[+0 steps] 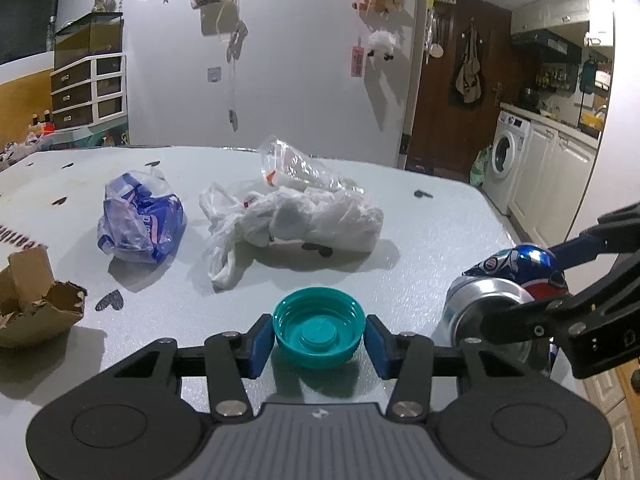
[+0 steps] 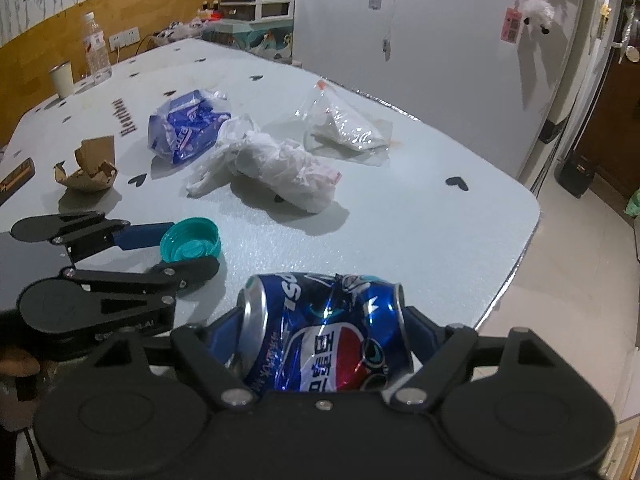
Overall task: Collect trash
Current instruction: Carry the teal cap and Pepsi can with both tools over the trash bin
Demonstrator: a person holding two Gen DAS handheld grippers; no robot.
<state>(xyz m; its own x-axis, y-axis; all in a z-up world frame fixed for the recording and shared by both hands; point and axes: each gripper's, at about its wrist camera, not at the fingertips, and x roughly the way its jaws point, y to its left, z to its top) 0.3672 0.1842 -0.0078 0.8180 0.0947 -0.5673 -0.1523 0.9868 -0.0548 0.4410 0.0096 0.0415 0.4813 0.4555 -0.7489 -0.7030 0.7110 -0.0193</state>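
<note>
Pepsi lettering and Chinese characters cover the crushed blue can (image 2: 324, 332), clamped sideways in the right gripper's (image 2: 324, 340) jaws. Left gripper (image 1: 319, 338) jaws pinch a teal bottle cap (image 1: 319, 334) above the counter (image 2: 420, 208).

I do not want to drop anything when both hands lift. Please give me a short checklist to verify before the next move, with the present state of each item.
1. Left gripper closed on the teal plastic bottle cap: ok, both blue pads touch its sides.
2. Right gripper closed on the crushed blue soda can: ok, the pads sit against its two ends.
3. Can gripped firmly enough to lift: cannot tell.
4. The two grippers apart from each other: ok, though close.
5. Trash bin in view: not ok, none shows.
6. Table cleared: not ok, the blue printed plastic bag, white crumpled plastic bag, clear plastic pouch and torn brown cardboard remain.
</note>
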